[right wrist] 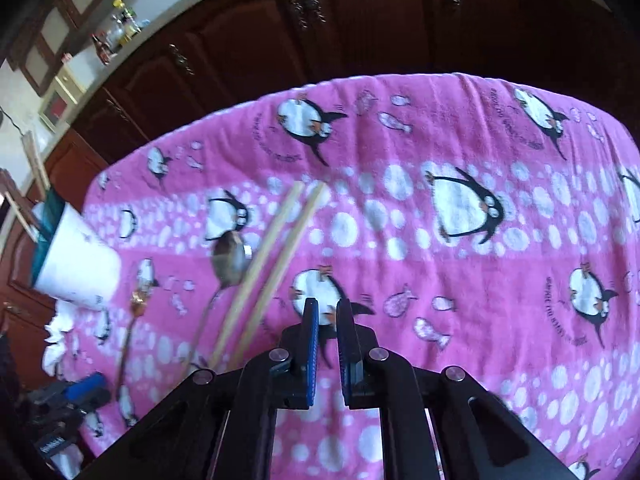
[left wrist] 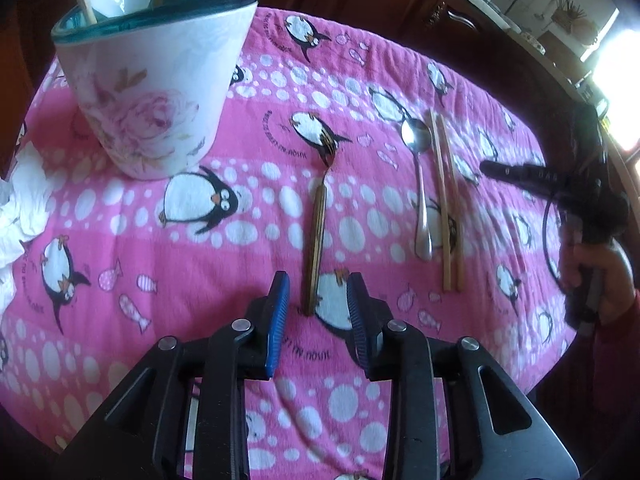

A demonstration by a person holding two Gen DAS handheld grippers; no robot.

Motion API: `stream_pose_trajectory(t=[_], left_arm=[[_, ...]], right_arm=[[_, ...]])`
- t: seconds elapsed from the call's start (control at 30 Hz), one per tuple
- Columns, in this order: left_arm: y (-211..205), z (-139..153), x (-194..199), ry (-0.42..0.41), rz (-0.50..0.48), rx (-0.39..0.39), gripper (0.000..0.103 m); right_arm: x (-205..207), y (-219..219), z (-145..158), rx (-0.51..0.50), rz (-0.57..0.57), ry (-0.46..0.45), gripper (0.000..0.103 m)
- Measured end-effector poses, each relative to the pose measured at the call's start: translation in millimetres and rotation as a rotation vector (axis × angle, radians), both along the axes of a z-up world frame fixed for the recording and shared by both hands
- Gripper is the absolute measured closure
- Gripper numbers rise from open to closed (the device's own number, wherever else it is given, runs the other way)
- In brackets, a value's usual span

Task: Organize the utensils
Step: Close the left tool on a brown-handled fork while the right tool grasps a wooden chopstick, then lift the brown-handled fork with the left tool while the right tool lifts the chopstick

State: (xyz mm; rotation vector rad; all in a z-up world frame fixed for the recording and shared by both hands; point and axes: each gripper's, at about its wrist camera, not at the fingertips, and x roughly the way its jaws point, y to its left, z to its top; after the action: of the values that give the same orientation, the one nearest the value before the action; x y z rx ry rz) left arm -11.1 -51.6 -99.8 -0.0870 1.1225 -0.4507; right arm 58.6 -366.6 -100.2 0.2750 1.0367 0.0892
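Fork [left wrist: 318,216] with a wooden-looking handle lies flat on the pink penguin cloth [left wrist: 200,320] covering your worktop, handle end between your left gripper [left wrist: 318,300] fingers and tines pointing away from them. Those fingers stand apart on either side of the handle, and the pads do not press on it. Beyond and to the right of them a metal spoon [left wrist: 420,184] lies bowl-away, and just beside it on its right a pair of pale chopsticks [left wrist: 448,204] lie side by side, roughly parallel to the fork. Farther off to the left of your left fingers stands a white floral cup [left wrist: 156,92] with a teal rim, holding more chopsticks and a white spoon. Crumpled white tissue [left wrist: 20,208] sits at the cloth's left edge.

Your right gripper [right wrist: 327,312] has its blue-padded fingers drawn nearly together with nothing between them, over a penguin print. The chopsticks and spoon lie just to the left of these fingers, the fork farther left again. In the left wrist view your right hand [left wrist: 600,276] on its gripper appears at the far right edge.
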Motion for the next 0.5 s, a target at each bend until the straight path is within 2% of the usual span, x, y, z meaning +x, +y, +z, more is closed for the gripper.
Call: stream_pose_trajectory(t=[0.17,0.3,0.5], left_arm=[[-8,-5,0,0.015,-0.003,0.011,0.074],[-16,-9,-3,0.007,-0.003,0.048,0.074],[-6,-10,2,0.021,0.043,0.011,0.075]], right_arm=[[9,3,0,0.052,-0.006,0.0,0.095],[22,8,0,0.052,-0.034,-0.002,0.095],[50,15,-8,0.038,-0.037,0.026,0.095]])
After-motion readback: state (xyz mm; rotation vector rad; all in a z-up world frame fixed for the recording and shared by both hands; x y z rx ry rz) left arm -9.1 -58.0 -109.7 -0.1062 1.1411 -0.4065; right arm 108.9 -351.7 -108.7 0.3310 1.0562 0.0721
